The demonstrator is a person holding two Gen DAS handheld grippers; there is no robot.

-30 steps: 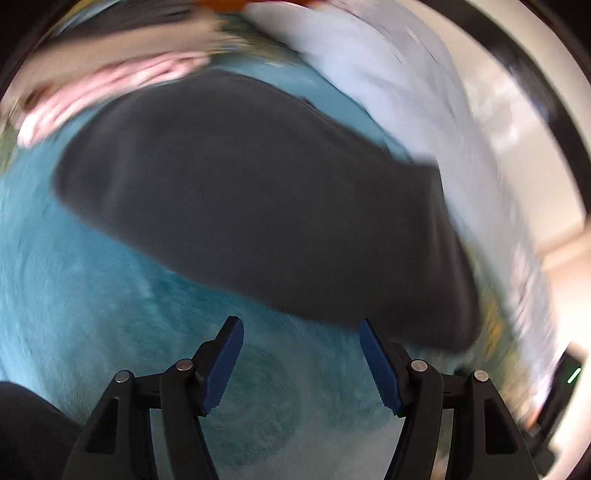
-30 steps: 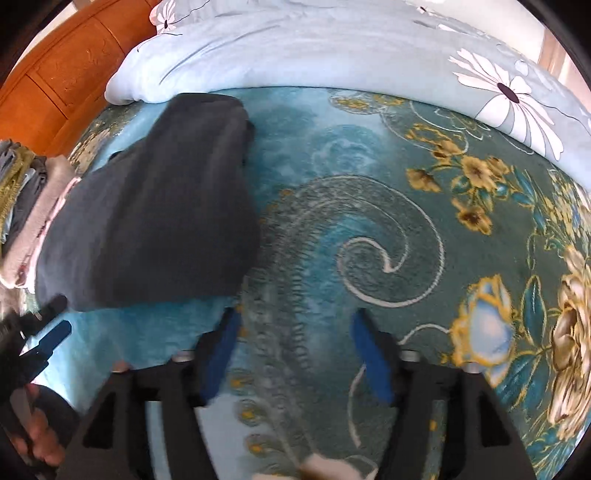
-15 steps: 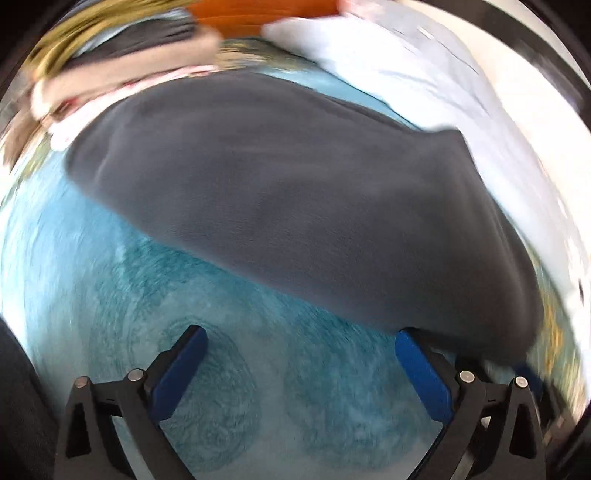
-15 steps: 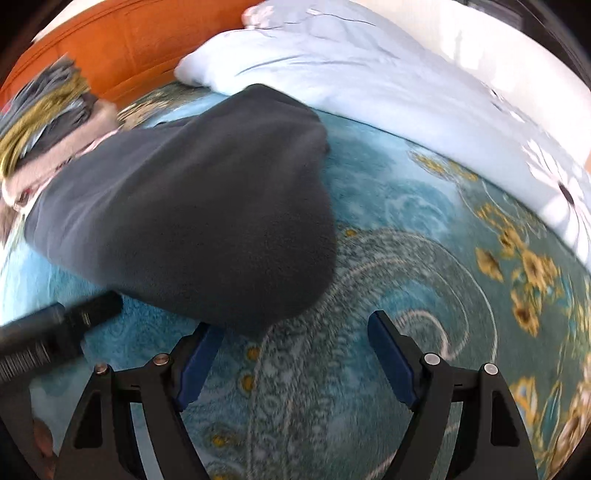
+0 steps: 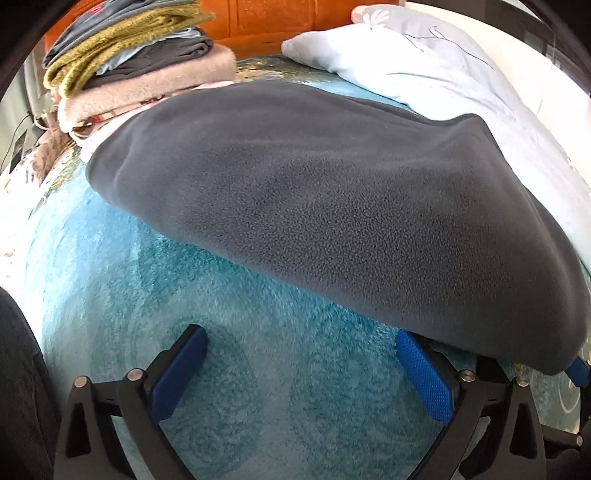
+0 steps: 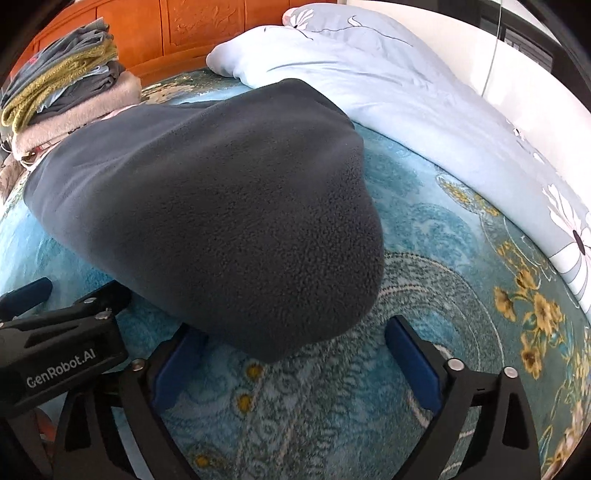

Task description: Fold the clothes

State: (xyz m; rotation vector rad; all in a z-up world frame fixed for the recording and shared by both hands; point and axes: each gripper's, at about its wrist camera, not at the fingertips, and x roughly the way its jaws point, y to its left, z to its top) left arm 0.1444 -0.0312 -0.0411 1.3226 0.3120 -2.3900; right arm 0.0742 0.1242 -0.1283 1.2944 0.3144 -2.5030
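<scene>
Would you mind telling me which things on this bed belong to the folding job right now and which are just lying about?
Part of the job:
- grey fleece garment, spread on the teal blanket
- left gripper and right gripper, both open, at its near edge

Just lying about:
- stack of folded clothes
- pale blue floral duvet
- orange wooden headboard

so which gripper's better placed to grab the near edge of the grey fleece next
Right, probably. The right gripper has the grey fleece edge hanging between its open jaws. The left gripper frames mostly bare blanket; the fleece only overlaps one finger.
</scene>
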